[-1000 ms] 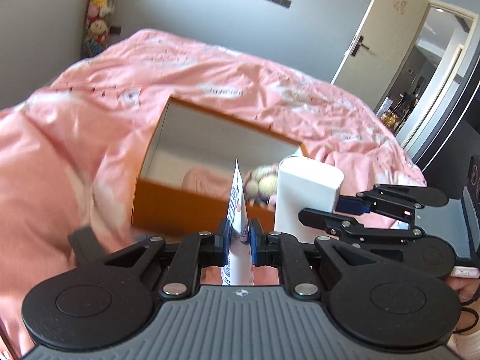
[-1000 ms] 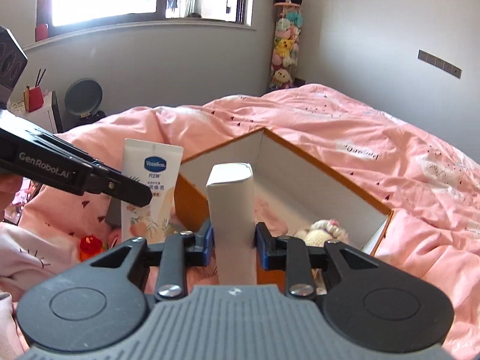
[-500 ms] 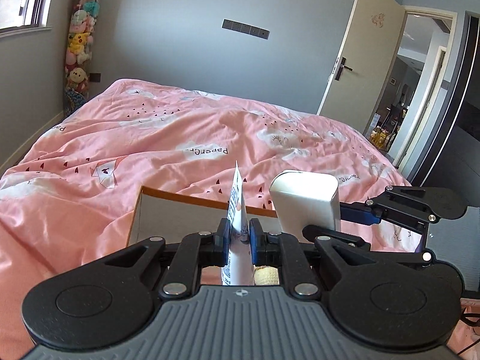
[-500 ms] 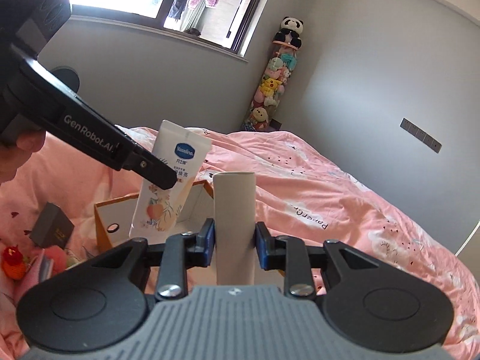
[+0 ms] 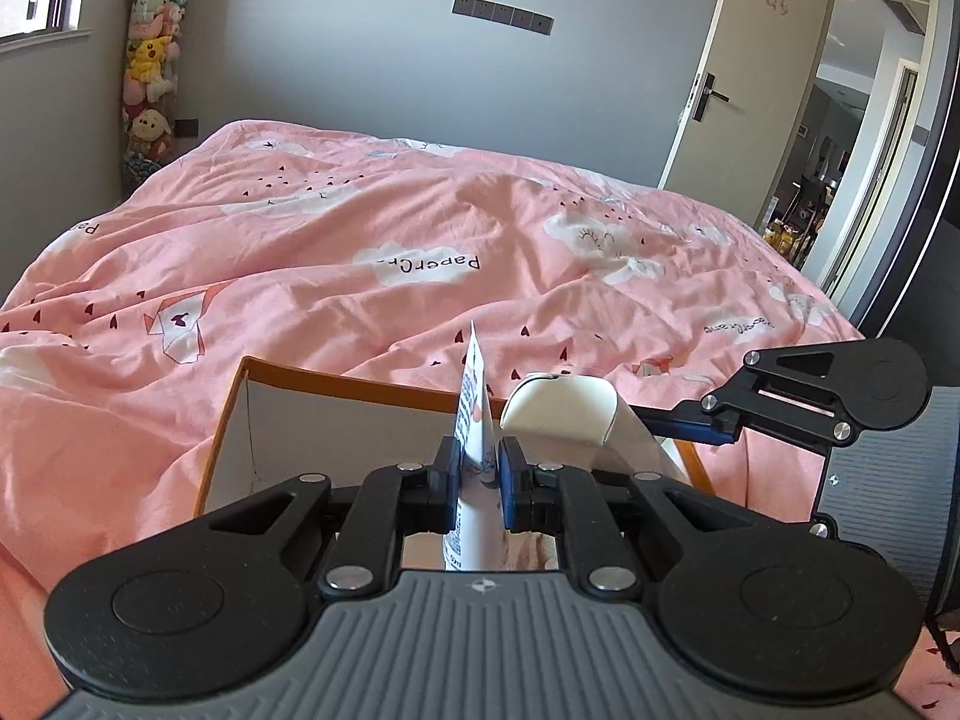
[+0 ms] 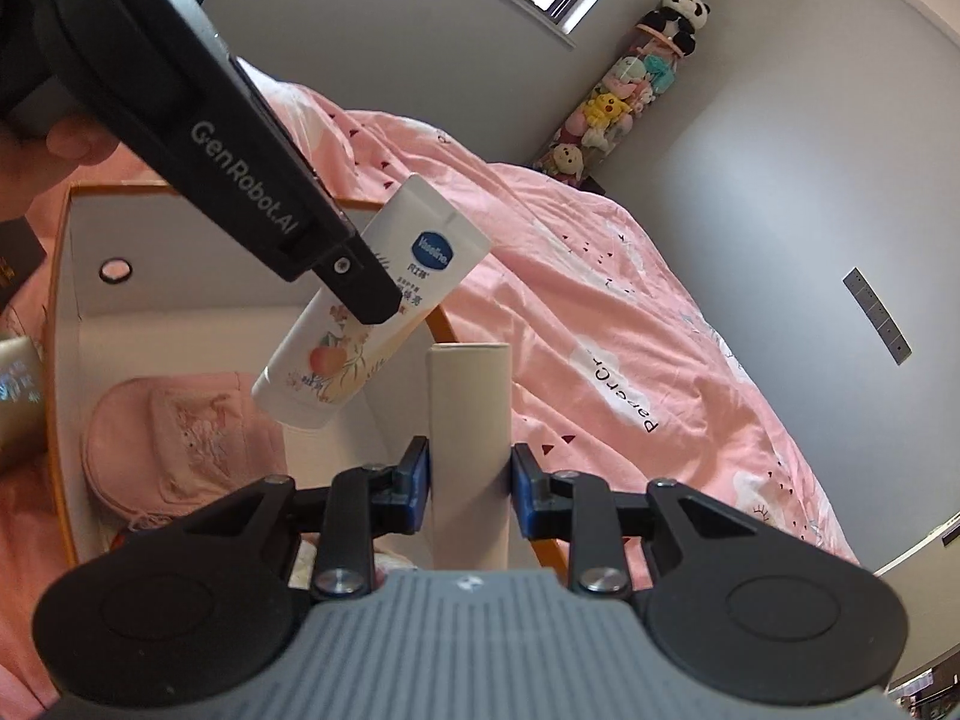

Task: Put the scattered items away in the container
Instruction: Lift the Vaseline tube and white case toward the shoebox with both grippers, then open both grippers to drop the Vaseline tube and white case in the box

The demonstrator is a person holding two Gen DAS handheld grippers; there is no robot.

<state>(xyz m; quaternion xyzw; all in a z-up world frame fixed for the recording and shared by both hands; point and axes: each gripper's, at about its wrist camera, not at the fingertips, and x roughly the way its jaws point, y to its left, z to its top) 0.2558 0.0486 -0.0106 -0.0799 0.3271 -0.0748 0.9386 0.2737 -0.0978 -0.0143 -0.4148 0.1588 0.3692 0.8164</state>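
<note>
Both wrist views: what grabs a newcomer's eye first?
The Vaseline tube pinched in the left gripper, hanging tilted over the open orange box. Beside it, the right gripper clamps a white carton upright at the box's rim. Behind everything, the pink duvet fills the bed, and a tall column of plush toys stands in the corner.

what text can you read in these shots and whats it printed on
"Vaseline": blue badge on the lotion tube held in the left gripper.
"GenRobot.AI": side of that gripper's arm.
"PaperCr...": white cloud on the pink duvet, seen upside down and partly lost in a fold.
Small print under the badge: too small to read.
</note>
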